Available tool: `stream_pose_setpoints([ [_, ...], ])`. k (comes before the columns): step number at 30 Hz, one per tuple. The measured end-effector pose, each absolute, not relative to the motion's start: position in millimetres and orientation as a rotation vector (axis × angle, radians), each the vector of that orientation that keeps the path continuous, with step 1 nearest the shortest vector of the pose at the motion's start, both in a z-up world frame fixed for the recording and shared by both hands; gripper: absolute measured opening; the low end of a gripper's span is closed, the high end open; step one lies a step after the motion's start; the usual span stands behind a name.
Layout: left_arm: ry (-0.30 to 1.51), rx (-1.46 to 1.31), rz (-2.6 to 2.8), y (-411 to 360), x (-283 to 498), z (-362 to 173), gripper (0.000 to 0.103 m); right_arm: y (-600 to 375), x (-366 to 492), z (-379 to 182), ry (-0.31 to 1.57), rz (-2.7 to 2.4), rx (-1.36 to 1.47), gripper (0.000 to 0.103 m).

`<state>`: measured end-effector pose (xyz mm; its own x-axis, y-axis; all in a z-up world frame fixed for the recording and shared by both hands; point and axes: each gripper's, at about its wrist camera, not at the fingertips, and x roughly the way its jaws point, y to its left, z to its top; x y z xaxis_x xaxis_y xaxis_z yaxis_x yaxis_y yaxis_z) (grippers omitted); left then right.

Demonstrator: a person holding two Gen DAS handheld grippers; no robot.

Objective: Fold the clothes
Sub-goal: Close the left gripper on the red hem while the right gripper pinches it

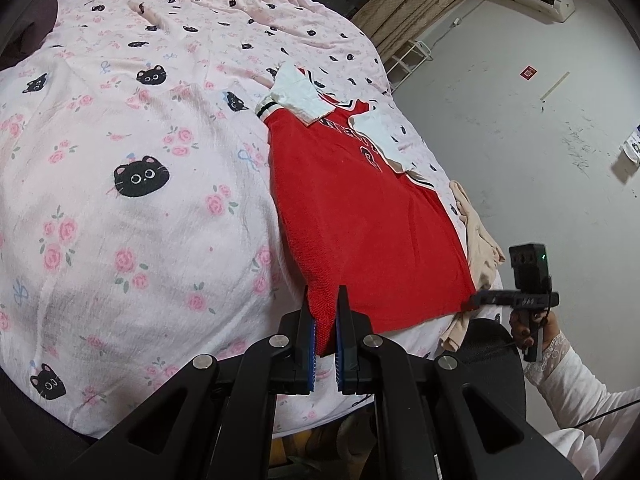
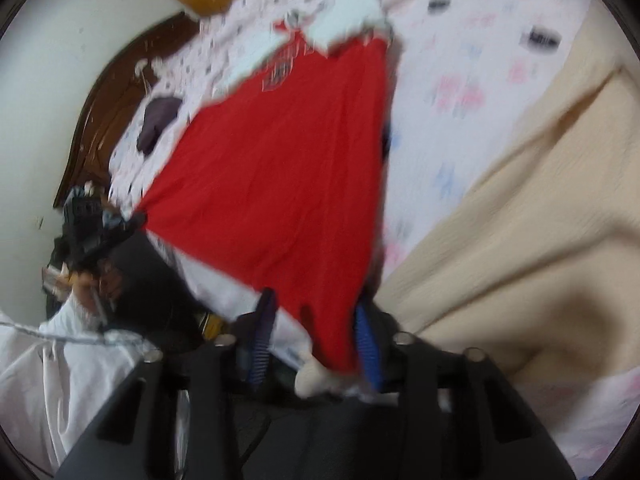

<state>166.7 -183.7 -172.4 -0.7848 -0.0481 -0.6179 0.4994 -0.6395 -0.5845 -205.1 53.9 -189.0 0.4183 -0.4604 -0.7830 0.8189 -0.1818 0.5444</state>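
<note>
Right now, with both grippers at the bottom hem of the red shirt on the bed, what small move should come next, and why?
Probably finish closing the right gripper on its hem corner before lifting. The left gripper already pinches the red jersey shirt with white sleeves at its near corner, but the right jaws stand apart around the cloth, though that view is blurred. Lifting now would likely raise only one corner.

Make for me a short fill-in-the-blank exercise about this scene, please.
1. The jersey is mostly ____ in colour.
2. The left gripper is shut on the jersey's ____ corner.
3. The bedsheet shows roses and black ____ faces.
4. Its sleeves are ____.

Missing words: red; bottom; cat; white
</note>
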Motion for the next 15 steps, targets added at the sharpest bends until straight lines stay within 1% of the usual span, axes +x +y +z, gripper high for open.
stream_pose_setpoints([
  [2, 1.124, 0.823, -2.453, -184, 167, -173, 0.006, 53, -201, -193, 0.397, -1.195, 1.317, 0.021],
  [5, 1.125, 0.827, -2.451, -184, 168, -174, 0.006, 53, -203, -191, 0.375, -1.202, 1.327, 0.020],
  [7, 1.128, 0.823, -2.451, -184, 168, -174, 0.006, 55, -205, -190, 0.362, -1.212, 1.322, 0.015],
  [9, 1.128, 0.817, -2.457, -184, 169, -172, 0.006, 60, -206, -187, 0.346, -1.225, 1.312, 0.006],
  [15, 1.132, 0.784, -2.504, -183, 168, -159, 0.006, 70, -209, -173, 0.237, -1.228, 1.289, 0.005],
])
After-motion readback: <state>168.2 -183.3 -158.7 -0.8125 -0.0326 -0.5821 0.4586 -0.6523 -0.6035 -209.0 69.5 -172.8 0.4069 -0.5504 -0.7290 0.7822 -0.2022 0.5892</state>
